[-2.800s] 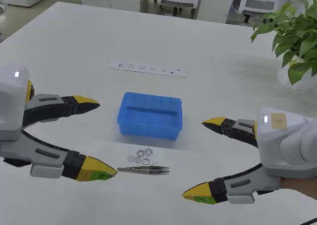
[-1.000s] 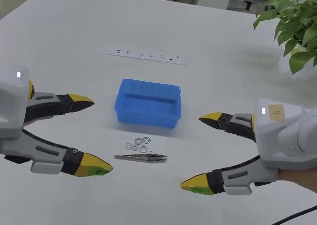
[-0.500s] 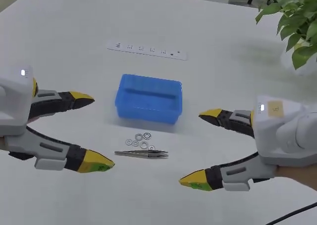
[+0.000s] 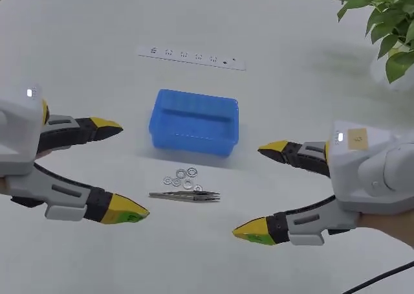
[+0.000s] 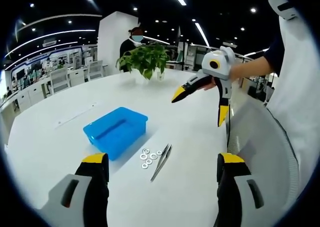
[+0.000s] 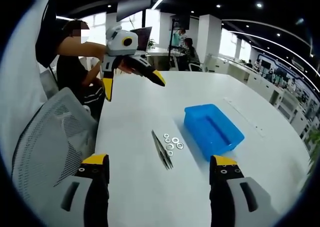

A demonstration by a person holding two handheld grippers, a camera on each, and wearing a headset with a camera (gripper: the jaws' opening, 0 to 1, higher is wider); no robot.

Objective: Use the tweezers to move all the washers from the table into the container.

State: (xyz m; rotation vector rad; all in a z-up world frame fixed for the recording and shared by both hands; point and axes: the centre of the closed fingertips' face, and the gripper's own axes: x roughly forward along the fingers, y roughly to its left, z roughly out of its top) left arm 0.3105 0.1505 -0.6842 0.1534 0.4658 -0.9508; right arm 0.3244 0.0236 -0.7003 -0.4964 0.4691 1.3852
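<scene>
Nearest, item one: left gripper (image 4: pixel 132 171), held at the left of the head view, black jaws with yellow tips spread wide, nothing between them, raised off the table (image 4: pixel 84 48).

Item two: right gripper (image 4: pixel 248 190), held opposite at the right of the head view, same make, jaws likewise spread wide with nothing between them. Each gripper faces the other across the work, and each shows in the other's gripper view, carried by a hand.

Item three: dark cable (image 4: pixel 381 278), crossing the near right corner of the head view, below the right gripper.

Item four: tweezers (image 4: pixel 184 195), slim, metal, lying flat on the white table between the two grippers, touched by neither.

Item five: washers (image 4: pixel 181 179), a small cluster of flat metal rings on the table just beyond the tweezers, on the side toward the container; the one nearest the tweezers lies just beside them, and whether it touches cannot be told.

Item six: container (image 4: pixel 191 144), a blue plastic rectangular tray, open top, standing upright a short way beyond the washers; no washers seen inside it.

Item seven: power strip (image 4: pixel 191 57), white, long and flat, lying beyond the container and well apart from it.

Item eight: plant (image 4: pixel 385 28), green and leafy, at the far right of the table.

Item nine: mesh-backed office chair (image 6: pixel 50 142), grey, at the table's near edge in the right gripper view.
</scene>
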